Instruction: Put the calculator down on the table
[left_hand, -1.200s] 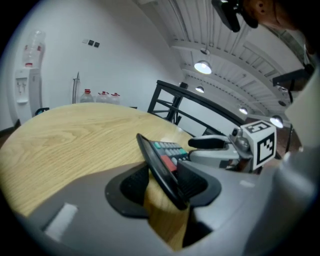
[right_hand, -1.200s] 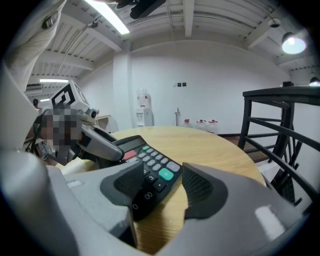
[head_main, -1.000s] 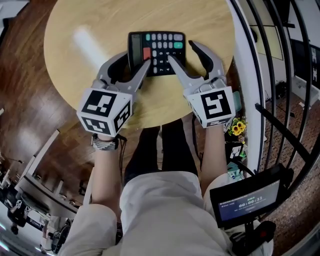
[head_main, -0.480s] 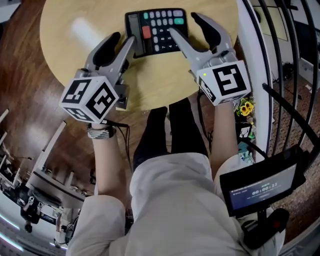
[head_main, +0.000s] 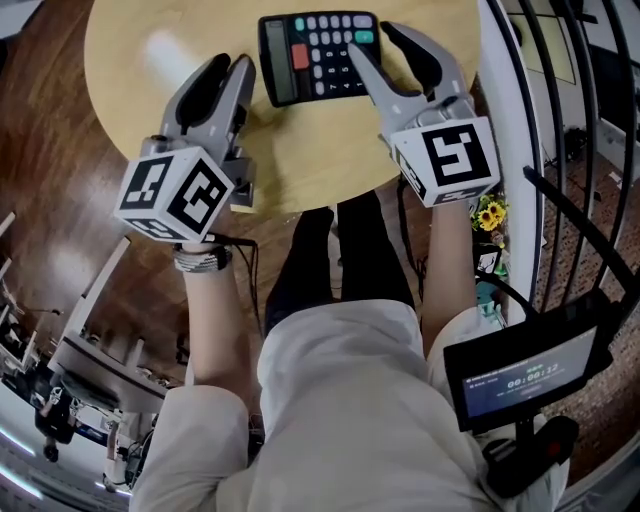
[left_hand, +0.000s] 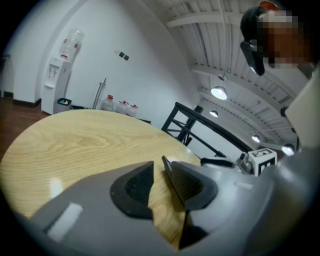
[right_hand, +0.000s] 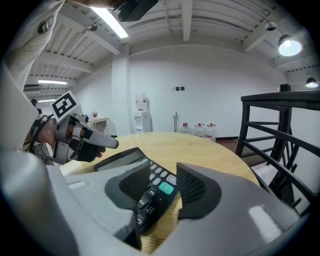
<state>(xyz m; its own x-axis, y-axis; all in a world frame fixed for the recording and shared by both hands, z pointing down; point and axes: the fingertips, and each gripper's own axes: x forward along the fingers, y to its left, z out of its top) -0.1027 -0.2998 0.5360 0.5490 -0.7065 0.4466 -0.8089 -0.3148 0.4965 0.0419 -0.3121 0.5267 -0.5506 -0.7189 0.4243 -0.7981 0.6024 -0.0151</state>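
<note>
Since the earlier frames, the left claw (head_main: 230, 68) has come away from the display end of the calculator (head_main: 318, 55) and drawn off toward the left edge of the tabletop (head_main: 310, 150). Both claws have just been narrowing their jaws.

1. Calculator. It lies flat on the tabletop, keys up, with the display end to the left. It sits back from the near edge and somewhat toward the right edge. No part of it appears raised.

2. Right claw (head_main: 372, 42). It straddles the key end. One jaw hangs over the keys and the other stands off the right end over bare wood. In the right gripper view the key corner sits between the pads, with a gap showing at the outer pad. The jaws are partly spread and pinch nothing.

3. Left claw. It is clear of the calculator, over bare wood near the display end. Its jaws are drawn in to a thin wedge with only wood grain between them, so it carries nothing.

4. Status. The set-down appears complete, since the tabletop bears the unit. What remains is probably to clear the right claw. Caution: the jaw over the keys could drag the unit if pulled back low, so lifting first seems advisable.

5. Surroundings. A black railing (head_main: 560, 120) stands beyond the right edge.
</note>
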